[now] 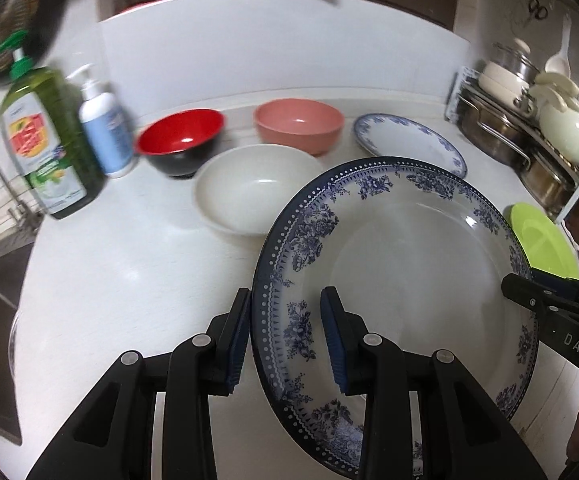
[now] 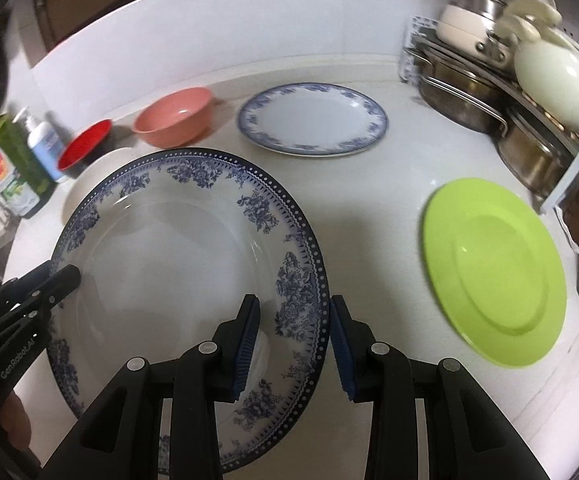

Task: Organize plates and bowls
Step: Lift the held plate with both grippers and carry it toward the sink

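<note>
Both grippers apparently clamp floral plate (image 1: 401,264).

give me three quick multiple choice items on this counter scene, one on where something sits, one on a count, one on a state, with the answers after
1. Where does the green plate lie relative to the big floral plate in the right wrist view?
A. to its right, apart from it
B. stacked under it
C. inside the pink bowl

2. How many bowls stand on the counter?
A. one
B. three
C. five

3. How is the big floral plate held?
A. flat on the counter, untouched
B. by one hand-held gripper only
C. by both hand-held grippers, one on each side of its rim

Answers:
1 A: bare counter shows between the two plates.
2 B: the red bowl, the pink bowl and the white bowl.
3 C: the left hand-held gripper and the right hand-held gripper each straddle opposite rims.
</note>
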`<state>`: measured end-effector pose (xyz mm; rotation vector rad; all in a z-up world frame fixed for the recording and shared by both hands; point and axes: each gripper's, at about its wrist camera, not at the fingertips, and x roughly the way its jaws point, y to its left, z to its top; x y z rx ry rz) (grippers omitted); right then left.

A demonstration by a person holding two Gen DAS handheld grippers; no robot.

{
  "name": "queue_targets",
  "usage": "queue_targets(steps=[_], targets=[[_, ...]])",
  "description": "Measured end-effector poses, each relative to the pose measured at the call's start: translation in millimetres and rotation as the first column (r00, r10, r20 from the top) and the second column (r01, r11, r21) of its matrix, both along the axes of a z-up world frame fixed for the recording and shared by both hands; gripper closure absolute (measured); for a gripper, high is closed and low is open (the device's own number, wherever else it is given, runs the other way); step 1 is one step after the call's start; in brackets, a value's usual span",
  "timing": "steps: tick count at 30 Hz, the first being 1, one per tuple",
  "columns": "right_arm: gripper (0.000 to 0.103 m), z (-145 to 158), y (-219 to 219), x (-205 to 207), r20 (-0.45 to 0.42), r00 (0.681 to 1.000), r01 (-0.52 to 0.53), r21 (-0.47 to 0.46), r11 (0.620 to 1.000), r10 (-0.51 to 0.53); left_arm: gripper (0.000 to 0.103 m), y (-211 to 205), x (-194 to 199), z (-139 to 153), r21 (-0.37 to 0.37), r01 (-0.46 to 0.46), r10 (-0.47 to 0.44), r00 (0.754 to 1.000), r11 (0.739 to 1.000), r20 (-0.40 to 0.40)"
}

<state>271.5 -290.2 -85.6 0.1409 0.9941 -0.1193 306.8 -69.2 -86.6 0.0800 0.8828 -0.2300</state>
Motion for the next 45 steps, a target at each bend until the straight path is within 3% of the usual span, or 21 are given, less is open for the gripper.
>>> queue_targets(steps=[13,23,33,45], targets=[[0.067,15,85,0,0.033,0.989,-0.143,0.001,0.990,0.143,0.068,87,-29,9,0.006,-0.157,0.157,0.987,0.988,0.022],[0.067,6,146,10,0.007,0.967,-0.256,0.023,0.966,0.256,0.068,145,-44,-3,0.024,-0.272,0.272,0.962,0.962,-0.008],[0.067,-11,186,19,-0.044,0.945,-0.322,0.039,0.946,0.324,0.068,176,-45,-26,0.039,-0.321,0.323,0.945,0.946,-0.056],[0.067,-42,202,31,-0.128,0.935,-0.327,0.051,0.944,0.331,0.068,183,-29,-54,0.059,-0.316,0.321,0.939,0.947,-0.124]])
